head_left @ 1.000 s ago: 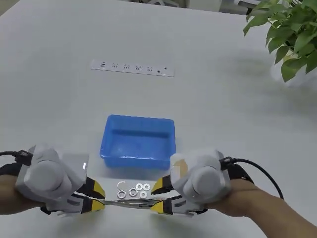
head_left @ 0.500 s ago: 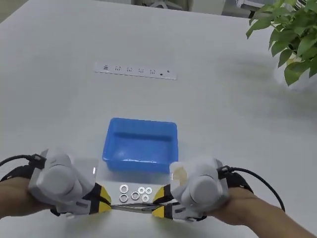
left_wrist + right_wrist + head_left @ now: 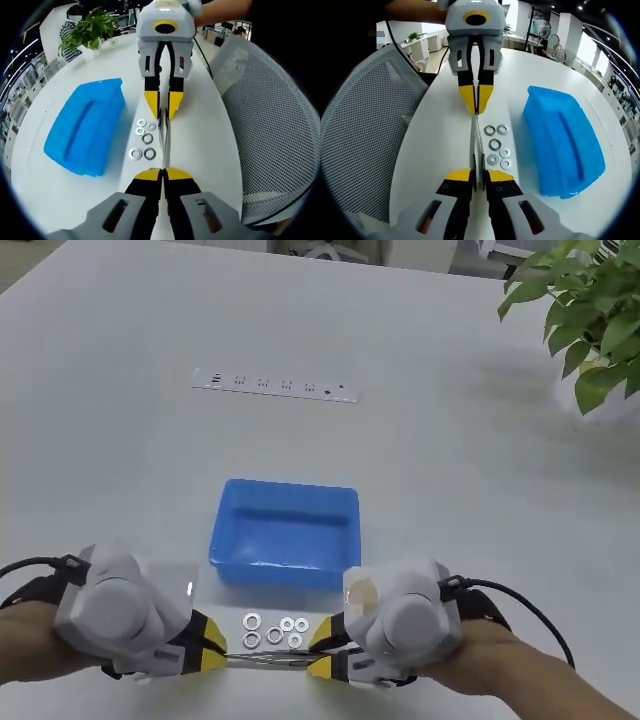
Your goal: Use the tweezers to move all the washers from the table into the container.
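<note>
Facing each other at the near edge of a white table (image 3: 120, 470), two hand-held grippers with yellow-tipped jaws almost meet tip to tip. The left gripper (image 3: 214, 648) is on the left and the right gripper (image 3: 319, 648) on the right. A pair of slim metal tweezers (image 3: 266, 661) stretches left to right between them, low over the table top; whether it touches the surface cannot be told. The left gripper's jaws are clamped tight on one end of the tweezers, and the right gripper's jaws are closed around the other end. Six small silver washers (image 3: 275, 631) lie loose on the table in a cluster just beyond the tweezers, between the two grippers. Just past the washers stands the blue container (image 3: 270, 575), a shallow rectangular tray. Farther away lies a white power strip (image 3: 275, 385). A leafy green plant (image 3: 590, 310) fills the far right corner. A grey mesh chair (image 3: 270, 125) stands by the table's near side.
</note>
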Demonstrator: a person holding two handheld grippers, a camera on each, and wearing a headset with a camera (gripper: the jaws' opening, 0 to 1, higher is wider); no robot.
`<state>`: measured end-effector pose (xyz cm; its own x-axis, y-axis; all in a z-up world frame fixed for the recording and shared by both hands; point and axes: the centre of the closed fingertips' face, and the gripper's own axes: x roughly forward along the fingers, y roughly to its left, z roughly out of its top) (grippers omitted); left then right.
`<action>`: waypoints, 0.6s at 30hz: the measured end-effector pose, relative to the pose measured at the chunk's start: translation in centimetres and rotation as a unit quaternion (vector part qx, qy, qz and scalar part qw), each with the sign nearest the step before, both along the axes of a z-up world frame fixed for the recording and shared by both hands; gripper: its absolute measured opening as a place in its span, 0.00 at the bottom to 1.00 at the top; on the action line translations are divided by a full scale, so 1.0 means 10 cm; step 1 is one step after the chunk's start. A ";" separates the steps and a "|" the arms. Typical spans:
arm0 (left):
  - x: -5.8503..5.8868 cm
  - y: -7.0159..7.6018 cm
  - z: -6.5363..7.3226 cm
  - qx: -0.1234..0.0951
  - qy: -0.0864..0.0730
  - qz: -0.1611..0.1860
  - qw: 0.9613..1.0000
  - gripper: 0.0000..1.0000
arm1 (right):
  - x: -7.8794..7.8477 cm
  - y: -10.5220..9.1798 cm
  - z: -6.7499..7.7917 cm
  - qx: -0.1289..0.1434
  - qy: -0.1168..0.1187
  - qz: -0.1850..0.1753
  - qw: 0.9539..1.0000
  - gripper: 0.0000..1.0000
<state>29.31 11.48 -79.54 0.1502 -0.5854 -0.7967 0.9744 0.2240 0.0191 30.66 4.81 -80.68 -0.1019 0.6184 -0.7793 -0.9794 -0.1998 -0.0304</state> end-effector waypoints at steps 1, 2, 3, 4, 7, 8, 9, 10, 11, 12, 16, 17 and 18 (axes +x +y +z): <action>0.00 0.00 0.03 -0.003 0.001 0.003 1.000 0.06 | -0.01 0.01 0.00 0.000 0.000 0.001 1.000 0.12; -0.01 -0.01 0.05 -0.006 0.003 0.005 1.000 0.06 | -0.02 0.01 0.00 0.000 0.000 0.003 1.000 0.13; -0.01 -0.02 0.07 -0.007 0.001 0.005 1.000 0.06 | -0.02 0.01 0.00 0.001 0.001 0.005 1.000 0.13; -0.02 -0.02 0.08 -0.006 0.001 0.005 1.000 0.06 | -0.03 0.02 0.00 0.001 0.000 0.006 1.000 0.13; -0.03 -0.02 0.13 -0.007 -0.001 0.005 1.000 0.05 | -0.05 0.04 0.00 0.003 0.001 0.009 1.000 0.14; -0.04 -0.03 0.16 -0.007 -0.002 0.005 1.000 0.05 | -0.06 0.05 0.00 0.003 0.001 0.010 1.000 0.14; -0.04 -0.03 0.16 -0.007 -0.002 0.004 1.000 0.05 | -0.06 0.06 0.00 0.004 0.001 0.011 1.000 0.14; -0.05 -0.04 0.19 -0.008 -0.002 0.004 1.000 0.05 | -0.07 0.07 0.01 0.004 0.000 0.012 1.000 0.14; -0.05 -0.05 0.22 -0.009 -0.003 0.004 1.000 0.05 | -0.07 0.07 0.01 0.005 0.000 0.012 1.000 0.14; -0.06 -0.05 0.24 -0.009 -0.004 0.004 1.000 0.05 | -0.08 0.08 0.01 0.006 0.001 0.012 1.000 0.14; -0.08 -0.11 0.36 -0.018 -0.001 0.001 1.000 0.05 | -0.09 0.10 0.02 0.009 0.001 0.012 1.000 0.14; -0.09 -0.13 0.38 -0.021 0.003 0.001 1.000 0.05 | -0.10 0.11 0.03 0.010 0.003 0.013 1.000 0.13; -0.09 -0.14 0.41 -0.021 0.003 0.000 1.000 0.05 | -0.11 0.11 0.03 0.011 0.004 0.013 1.000 0.13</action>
<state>28.41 10.07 -75.43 0.1461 -0.6188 -0.7718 0.9743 0.2252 0.0039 29.58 5.90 -80.39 -0.1241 0.6321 -0.7649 -0.9741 -0.2246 -0.0275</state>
